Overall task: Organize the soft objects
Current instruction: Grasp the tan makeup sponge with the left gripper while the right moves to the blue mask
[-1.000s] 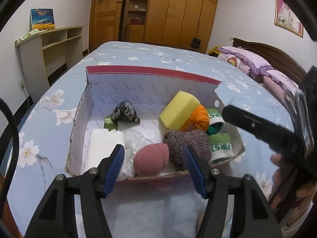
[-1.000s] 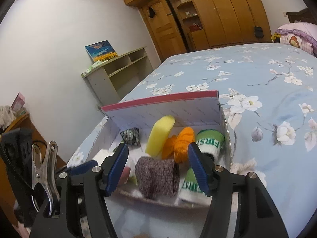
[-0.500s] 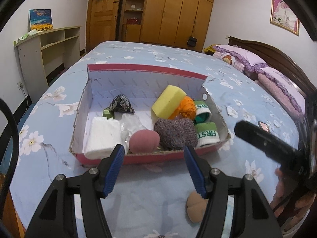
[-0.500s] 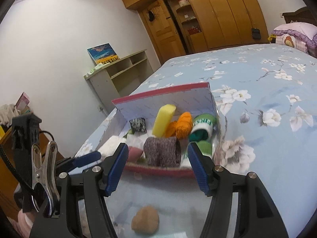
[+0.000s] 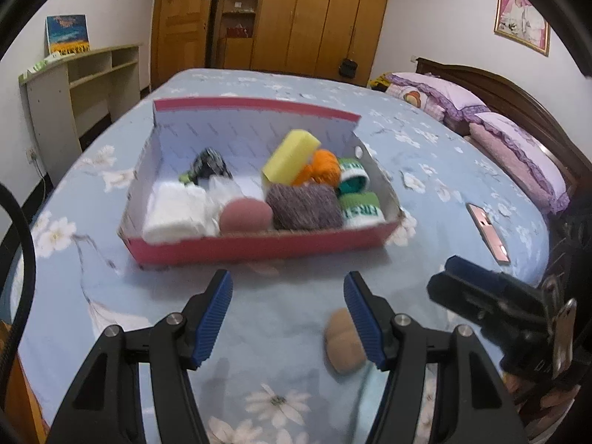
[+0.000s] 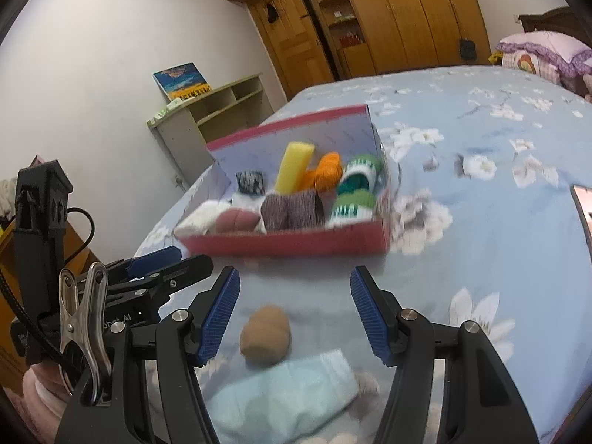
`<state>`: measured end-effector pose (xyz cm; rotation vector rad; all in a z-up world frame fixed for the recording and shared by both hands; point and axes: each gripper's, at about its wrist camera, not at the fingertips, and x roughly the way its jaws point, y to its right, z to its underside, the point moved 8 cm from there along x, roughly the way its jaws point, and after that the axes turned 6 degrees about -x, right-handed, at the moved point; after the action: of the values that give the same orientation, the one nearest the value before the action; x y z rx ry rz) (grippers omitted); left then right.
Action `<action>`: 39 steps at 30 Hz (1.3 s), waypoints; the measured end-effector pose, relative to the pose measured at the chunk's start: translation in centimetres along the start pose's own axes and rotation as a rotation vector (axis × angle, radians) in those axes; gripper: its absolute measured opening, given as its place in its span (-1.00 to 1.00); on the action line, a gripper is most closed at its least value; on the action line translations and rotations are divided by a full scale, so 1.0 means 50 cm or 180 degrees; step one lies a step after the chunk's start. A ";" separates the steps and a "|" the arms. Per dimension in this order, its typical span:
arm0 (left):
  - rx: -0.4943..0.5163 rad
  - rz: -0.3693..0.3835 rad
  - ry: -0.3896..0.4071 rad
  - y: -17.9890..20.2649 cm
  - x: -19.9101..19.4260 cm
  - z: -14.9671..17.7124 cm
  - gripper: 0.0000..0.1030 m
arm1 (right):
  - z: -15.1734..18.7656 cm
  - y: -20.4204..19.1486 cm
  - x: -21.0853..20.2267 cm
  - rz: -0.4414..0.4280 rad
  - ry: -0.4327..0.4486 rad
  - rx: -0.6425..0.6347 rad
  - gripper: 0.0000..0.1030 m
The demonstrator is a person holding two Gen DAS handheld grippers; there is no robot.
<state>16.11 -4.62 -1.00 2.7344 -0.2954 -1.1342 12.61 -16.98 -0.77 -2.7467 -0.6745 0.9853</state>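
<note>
Red box [image 5: 259, 249] of soft items: now farther beyond both grippers than before. Left gripper [image 5: 288, 318], right gripper [image 6: 294, 314]: fingers wide apart, empty. Tan plush [image 6: 264, 335]: newly visible on bed, between right fingers.

A bedroom in a home

A wide bed with a blue flowered sheet [image 5: 425, 155], purple frilled pillows [image 5: 518, 155] against a dark wooden headboard [image 5: 518, 92], a tall brown wooden wardrobe [image 5: 318, 18], a pale open shelf unit [image 5: 74, 85] and a framed portrait on the white wall [image 5: 521, 18].

Phone [image 6: 584, 214] cut by frame edge
</note>
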 end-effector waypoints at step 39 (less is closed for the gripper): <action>-0.0036 -0.0003 -0.0716 0.080 0.083 0.126 -0.27 | 0.158 0.073 -0.044 0.0024 -0.0458 0.0241 0.24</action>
<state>14.02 -9.98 -7.32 2.5989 -0.3151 -1.4412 7.43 -21.34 -6.69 -2.6343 -0.6341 1.1936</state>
